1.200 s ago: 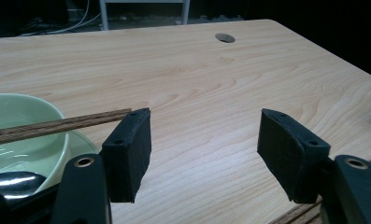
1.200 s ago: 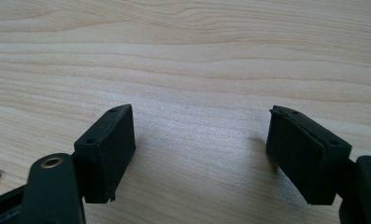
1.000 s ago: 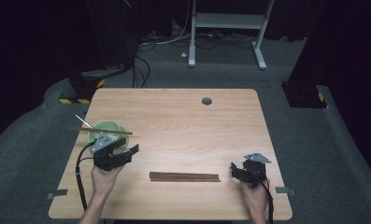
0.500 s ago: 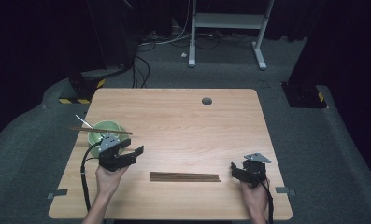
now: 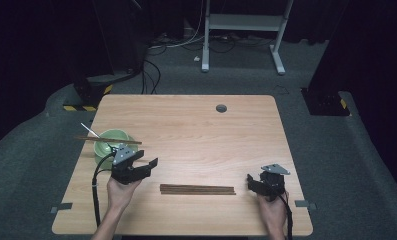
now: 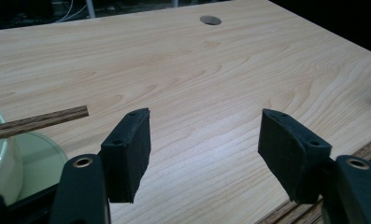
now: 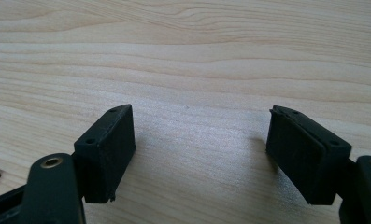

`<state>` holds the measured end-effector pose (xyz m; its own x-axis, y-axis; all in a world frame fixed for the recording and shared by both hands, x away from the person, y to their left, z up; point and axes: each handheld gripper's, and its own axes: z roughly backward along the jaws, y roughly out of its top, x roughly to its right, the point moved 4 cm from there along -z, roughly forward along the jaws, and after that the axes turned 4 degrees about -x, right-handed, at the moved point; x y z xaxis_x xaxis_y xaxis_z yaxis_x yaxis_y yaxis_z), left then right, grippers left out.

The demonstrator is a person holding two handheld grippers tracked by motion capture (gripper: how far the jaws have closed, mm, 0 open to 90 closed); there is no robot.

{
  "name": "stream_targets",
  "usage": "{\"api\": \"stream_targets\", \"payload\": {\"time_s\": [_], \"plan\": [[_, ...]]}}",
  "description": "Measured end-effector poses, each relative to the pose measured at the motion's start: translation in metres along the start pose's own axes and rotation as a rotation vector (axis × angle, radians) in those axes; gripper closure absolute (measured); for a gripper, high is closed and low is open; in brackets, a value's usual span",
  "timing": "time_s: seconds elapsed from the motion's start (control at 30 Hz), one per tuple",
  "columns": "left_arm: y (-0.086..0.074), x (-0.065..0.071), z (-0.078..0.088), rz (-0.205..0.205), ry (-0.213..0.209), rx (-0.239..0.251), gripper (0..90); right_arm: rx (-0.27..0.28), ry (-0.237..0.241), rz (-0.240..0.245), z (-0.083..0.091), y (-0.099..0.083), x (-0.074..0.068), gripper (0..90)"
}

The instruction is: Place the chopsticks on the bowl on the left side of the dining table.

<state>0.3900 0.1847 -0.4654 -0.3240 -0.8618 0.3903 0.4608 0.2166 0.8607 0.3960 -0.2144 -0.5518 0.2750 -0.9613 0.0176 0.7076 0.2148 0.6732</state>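
Desk [image 5: 196, 130] of pale wood carried everything, and all places below are given from the green bowl [image 5: 106, 146] near its left edge. One chopstick [image 5: 108, 140] already lay across that bowl's rim, with a thin white utensil [image 5: 90, 131] sticking out behind it. Left gripper [image 5: 147, 166] hovered just in front of the bowl and a little to its right, jaws wide apart and gripping nothing; in the left gripper view the bowl [image 6: 1, 158] sat at the lower left with the chopstick end [image 6: 43, 120] over it. Remaining chopsticks [image 5: 197, 189] lay flat in a tight bundle well to the right of the bowl and nearer the person, touching neither gripper. Right gripper [image 5: 252, 186] rested far to the right of the bowl, beyond the bundle, jaws likewise apart above bare wood. By my reading the job of moving chopsticks to the bowl was only begun: one was placed, the bundle was left, and no grasp was yet made on it
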Motion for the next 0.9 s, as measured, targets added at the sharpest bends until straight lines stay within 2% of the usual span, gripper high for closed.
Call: {"api": "stream_targets", "payload": {"time_s": [0.23, 0.4, 0.5, 0.8, 0.83, 0.87, 0.9], "plan": [[-0.007, -0.002, -0.004, -0.014, 0.016, -0.014, 34.5, 0.0, 0.001, 0.002, 0.0, 0.0, 0.0, 23.3], [-0.009, -0.001, -0.008, -0.002, 0.011, -0.017, 34.5, 0.0, 0.001, 0.002, 0.0, 0.0, 0.0, 23.3], [-0.011, -0.002, -0.01, -0.008, 0.016, -0.023, 34.5, 0.0, 0.001, 0.0, 0.0, 0.0, 0.0, 23.3], [-0.02, -0.007, -0.016, -0.036, 0.049, -0.049, 34.7, -0.001, 0.001, 0.001, 0.0, 0.0, 0.0, 23.3], [-0.02, -0.007, -0.017, -0.027, 0.049, -0.039, 34.8, 0.0, 0.001, 0.001, 0.0, 0.0, 0.0, 23.3], [-0.021, -0.009, -0.017, -0.04, 0.052, -0.052, 34.8, 0.0, 0.001, 0.001, 0.0, 0.0, 0.0, 23.3], [-0.022, -0.009, -0.018, -0.033, 0.054, -0.049, 34.8, 0.0, 0.002, 0.001, 0.0, 0.0, 0.0, 23.3]]}}
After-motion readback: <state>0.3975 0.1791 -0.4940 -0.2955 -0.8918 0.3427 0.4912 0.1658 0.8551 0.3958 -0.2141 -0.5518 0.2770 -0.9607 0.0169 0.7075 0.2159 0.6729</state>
